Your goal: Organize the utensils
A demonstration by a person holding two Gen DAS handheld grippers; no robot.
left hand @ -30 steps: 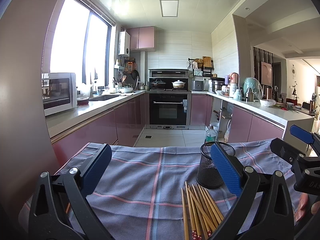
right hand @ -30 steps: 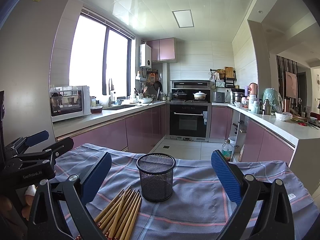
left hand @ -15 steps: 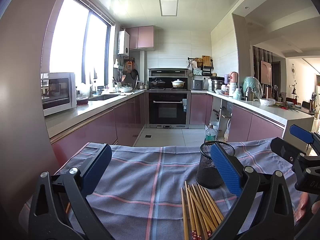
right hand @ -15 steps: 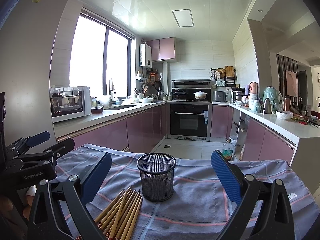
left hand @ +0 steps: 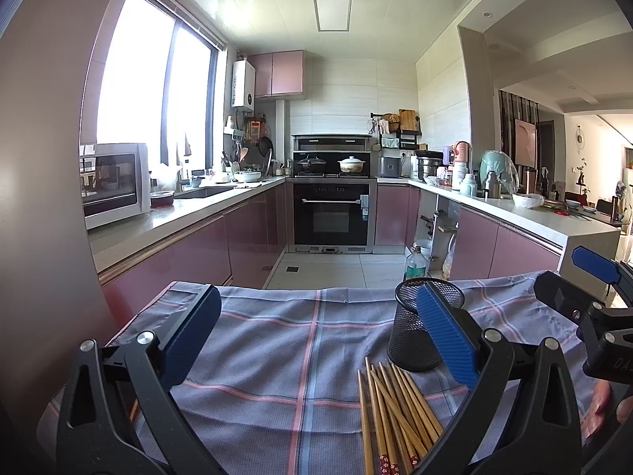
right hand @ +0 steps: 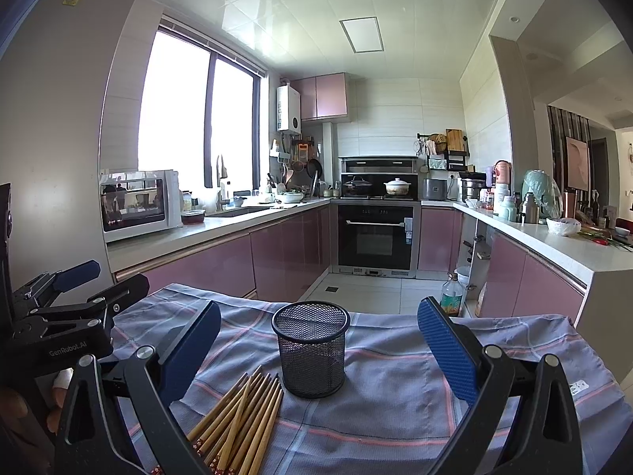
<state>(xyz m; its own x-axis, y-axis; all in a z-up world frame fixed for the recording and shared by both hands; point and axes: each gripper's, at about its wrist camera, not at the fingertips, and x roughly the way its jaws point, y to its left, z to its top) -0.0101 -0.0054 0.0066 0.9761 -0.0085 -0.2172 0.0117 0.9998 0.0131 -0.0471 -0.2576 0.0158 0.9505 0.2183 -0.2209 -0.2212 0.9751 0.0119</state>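
Observation:
A black mesh cup [right hand: 311, 350] stands upright and empty on a blue-grey checked cloth [right hand: 387, 388]; it also shows in the left wrist view [left hand: 411, 340]. Several wooden chopsticks [right hand: 241, 423] lie in a loose bundle just in front and left of the cup, also seen in the left wrist view [left hand: 391, 411]. My left gripper [left hand: 316, 340] is open and empty, above the cloth left of the chopsticks. My right gripper [right hand: 316, 348] is open and empty, with the cup between its fingers' lines but farther off. Each gripper shows at the other view's edge.
The cloth-covered table [left hand: 277, 356] ends at a far edge toward the kitchen floor. Pink cabinets with counters run along both sides, an oven [left hand: 331, 213] at the back. A bottle [right hand: 451, 297] stands on the floor past the table.

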